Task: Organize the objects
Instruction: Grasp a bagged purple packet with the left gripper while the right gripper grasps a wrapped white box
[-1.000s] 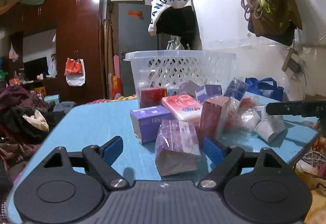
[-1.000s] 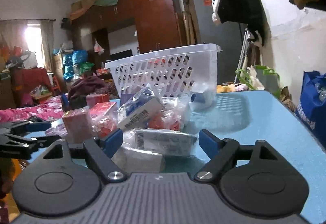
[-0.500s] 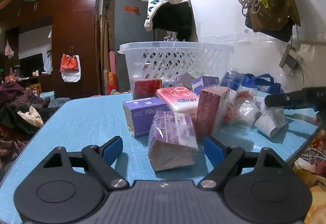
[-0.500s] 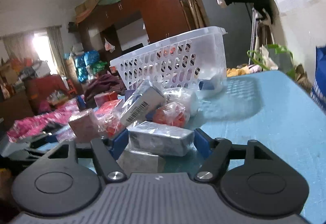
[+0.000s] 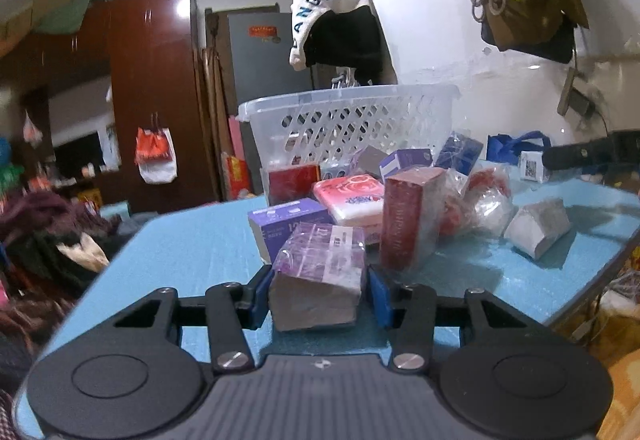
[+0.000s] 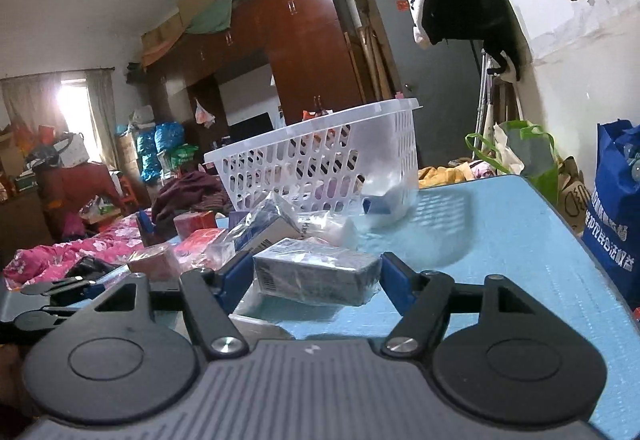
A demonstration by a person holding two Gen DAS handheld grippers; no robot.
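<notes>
While the left wrist view looks along the left tool point(image 5: 318, 292), its blue pads pinch a purple plastic-wrapped tissue pack point(image 5: 318, 276) near the blue worktop's point(image 5: 192, 240) near edge, ahead of the pile; the white perforated plastic basket point(image 5: 348, 119) stands behind at the far edge. This looks like the pick-up step; lifting toward the basket probably comes next.

The right wrist view alone shows the right tool point(image 6: 310, 274) clamping a grey film-wrapped box point(image 6: 316, 274), apparently clear of the worktop.

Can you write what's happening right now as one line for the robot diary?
left gripper: shut on purple packet | right gripper: shut on grey packet | white basket: behind the pile
</notes>
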